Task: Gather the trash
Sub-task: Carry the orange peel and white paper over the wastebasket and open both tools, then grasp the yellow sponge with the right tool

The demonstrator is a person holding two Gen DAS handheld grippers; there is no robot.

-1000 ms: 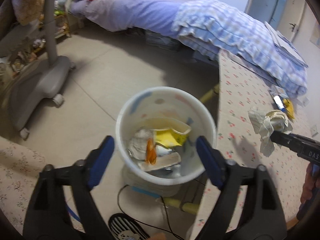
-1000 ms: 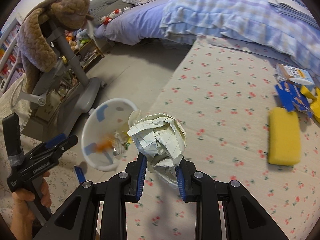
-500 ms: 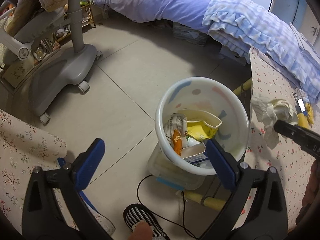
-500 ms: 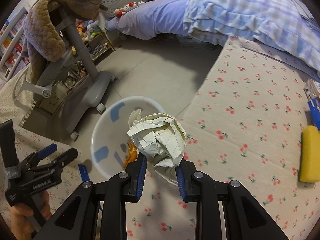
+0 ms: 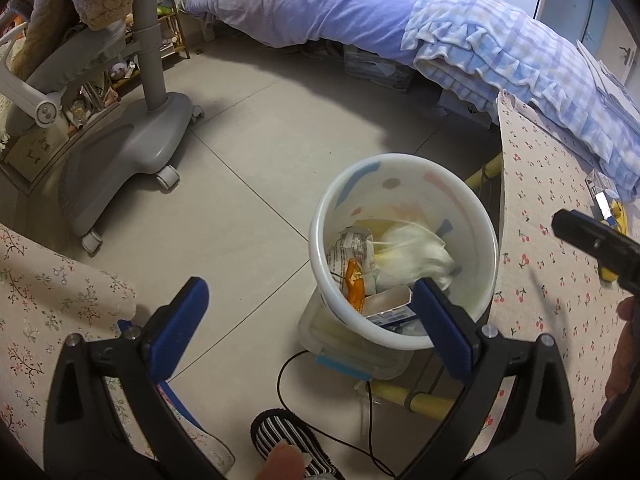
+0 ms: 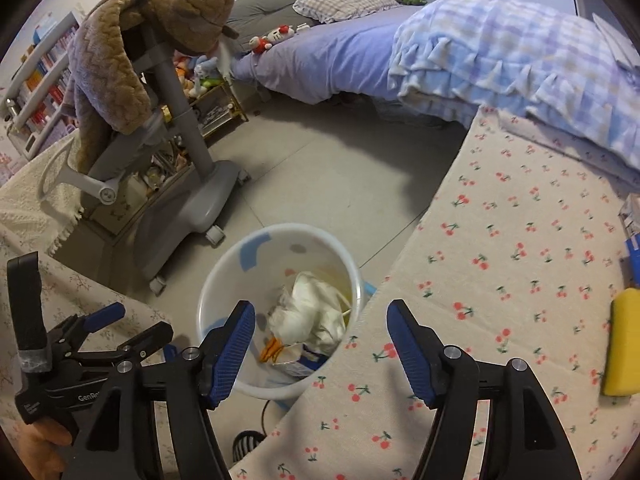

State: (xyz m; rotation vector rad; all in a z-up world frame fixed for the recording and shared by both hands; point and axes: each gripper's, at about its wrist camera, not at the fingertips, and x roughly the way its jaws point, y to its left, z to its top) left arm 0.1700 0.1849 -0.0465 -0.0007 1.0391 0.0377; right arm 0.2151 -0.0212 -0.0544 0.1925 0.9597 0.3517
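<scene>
A white trash bin [image 5: 404,168] stands on the floor beside the table; it also shows in the right wrist view [image 6: 224,276]. A crumpled white paper ball [image 5: 412,258] lies in it on top of a carton and orange wrappers, and it also shows in the right wrist view [image 6: 312,312]. My right gripper [image 6: 320,344] is open and empty above the bin and the table edge. My left gripper [image 5: 312,320] is open and empty, just left of and above the bin. The right gripper's tip [image 5: 592,240] shows at the right of the left wrist view.
The cherry-print table [image 6: 520,280] carries a yellow sponge [image 6: 624,352] and blue packaging [image 6: 632,248] at its right. A grey wheeled chair base [image 5: 128,152] stands left of the bin. A bed [image 5: 400,28] lies behind. A cable and a striped slipper [image 5: 288,440] lie on the floor.
My right gripper opened and the crumpled paper ball dropped into the bin. My left gripper shifted left, away from the bin.
</scene>
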